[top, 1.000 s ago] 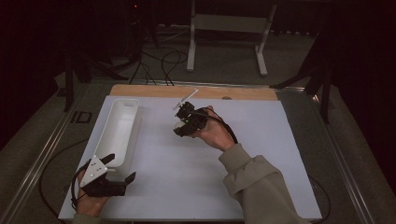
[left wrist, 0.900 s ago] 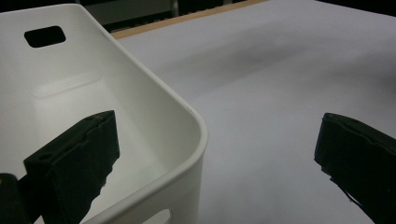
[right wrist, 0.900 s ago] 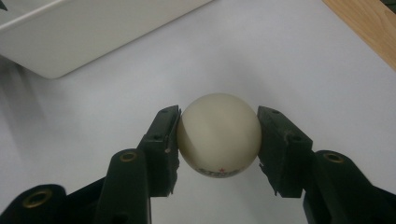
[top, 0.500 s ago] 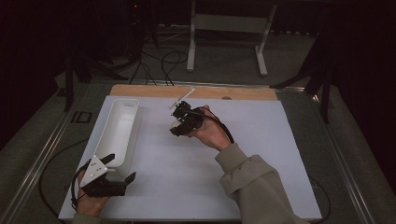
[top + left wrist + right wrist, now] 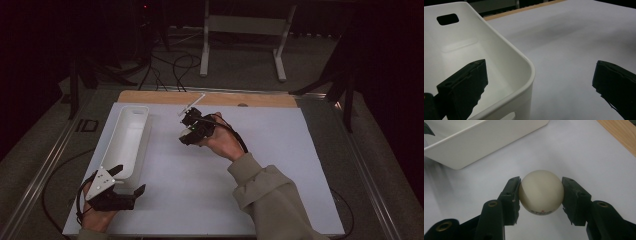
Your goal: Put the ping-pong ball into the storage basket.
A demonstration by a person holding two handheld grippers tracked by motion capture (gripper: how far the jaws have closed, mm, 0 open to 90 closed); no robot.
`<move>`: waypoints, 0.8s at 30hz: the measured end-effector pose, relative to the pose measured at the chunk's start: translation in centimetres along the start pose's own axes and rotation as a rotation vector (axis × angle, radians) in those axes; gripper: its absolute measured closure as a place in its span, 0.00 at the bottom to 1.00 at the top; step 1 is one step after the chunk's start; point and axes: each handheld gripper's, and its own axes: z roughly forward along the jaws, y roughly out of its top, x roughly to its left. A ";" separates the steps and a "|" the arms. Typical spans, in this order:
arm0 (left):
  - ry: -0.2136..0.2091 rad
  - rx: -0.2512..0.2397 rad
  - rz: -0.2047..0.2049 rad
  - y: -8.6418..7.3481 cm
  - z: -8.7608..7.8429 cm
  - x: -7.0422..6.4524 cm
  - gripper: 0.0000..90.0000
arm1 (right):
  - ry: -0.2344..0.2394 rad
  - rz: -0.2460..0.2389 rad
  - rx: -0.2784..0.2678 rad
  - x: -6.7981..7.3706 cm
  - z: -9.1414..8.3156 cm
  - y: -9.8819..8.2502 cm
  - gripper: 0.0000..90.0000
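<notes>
A cream-white ball (image 5: 540, 188) with small print on its underside sits between the pads of my right gripper (image 5: 540, 195), which is shut on it just above the white table sheet. In the high view that right gripper (image 5: 187, 134) hangs near the table's far middle, to the right of a long white bin (image 5: 131, 137). The bin's side wall (image 5: 481, 142) lies ahead of the ball. My left gripper (image 5: 129, 179) is open at the bin's near end. One jaw is inside the bin's near corner (image 5: 506, 47) and the other is over the sheet. Left gripper (image 5: 539, 72) holds nothing.
The white sheet (image 5: 280, 165) covers most of the table, with a wooden strip (image 5: 210, 98) along its far edge. A beige sleeve (image 5: 270, 195) reaches in from the bottom right. A metal stand (image 5: 240, 30) and cables sit on the dark floor beyond.
My right gripper has drifted slightly left, toward the bin, with the ball still in it. The left gripper has stayed at the bin's near end.
</notes>
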 end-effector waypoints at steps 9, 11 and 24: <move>0.000 -0.002 -0.001 0.0 0.0 0.0 0.01 | 0.003 -0.002 -0.003 0.2 0.3 0.5 0.57; 0.000 -0.003 -0.004 0.0 -0.1 0.1 0.01 | 0.004 -0.004 -0.002 0.3 0.3 0.6 0.57; -0.001 -0.004 -0.003 0.0 -0.1 0.0 0.01 | 0.001 -0.007 -0.002 0.7 0.6 1.4 0.57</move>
